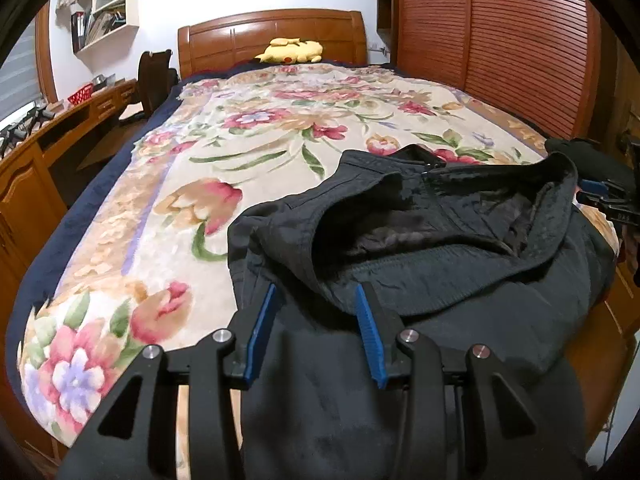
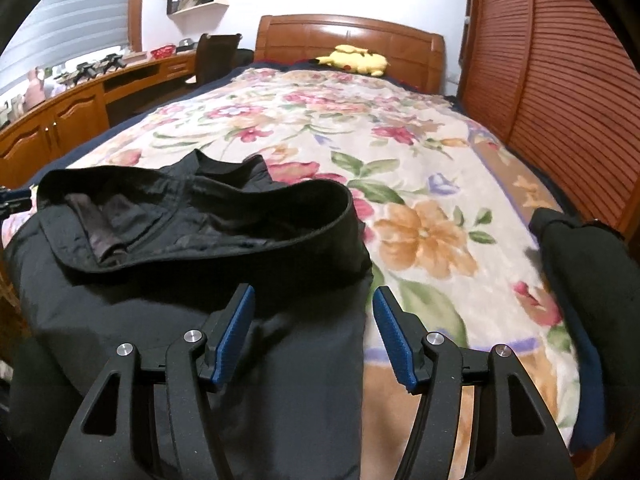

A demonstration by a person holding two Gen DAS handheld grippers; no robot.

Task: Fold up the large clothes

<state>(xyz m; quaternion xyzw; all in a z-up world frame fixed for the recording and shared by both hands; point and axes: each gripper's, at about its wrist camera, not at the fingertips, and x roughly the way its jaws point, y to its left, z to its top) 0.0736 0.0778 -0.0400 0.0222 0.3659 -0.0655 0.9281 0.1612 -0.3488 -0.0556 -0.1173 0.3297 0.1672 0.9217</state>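
Black and padded, the jacket (image 1: pixel 420 240) lies folded on the near end of the bed (image 1: pixel 72 216), on top of a floral blanket (image 1: pixel 248 128). Its collar (image 1: pixel 400 184) points toward the headboard (image 1: pixel 280 36), and the ribbed hem band (image 1: pixel 440 264) curves across the upper layer, leaving the dark lining (image 1: pixel 392 236) open to view.

In the left wrist view, the left gripper (image 1: pixel 316 300) stands wide over the near left part of the jacket, its 2 blue pads (image 1: pixel 370 332) spread with nothing between them; whether the tips touch the cloth cannot be told. The right gripper (image 1: pixel 600 194) shows at the far right edge of that view, just beside the jacket's right side.

In the right wrist view, the right gripper (image 2: pixel 312 300) is also wide and holds nothing. Its left pad (image 2: pixel 234 332) sits over the jacket (image 2: pixel 180 280); its right pad (image 2: pixel 394 336) sits over the blanket (image 2: pixel 420 152), so the jacket's right edge runs between them. The left gripper (image 2: pixel 14 200) peeks in at the far left.

A second dark garment (image 2: pixel 576 264) lies on the bed's right edge, apart from the jacket. A yellow plush (image 2: pixel 356 60) rests against the headboard (image 2: pixel 360 36). A wooden worktop (image 2: pixel 80 80) with small items runs along the left wall, and a slatted wardrobe (image 2: pixel 560 80) stands on the right.
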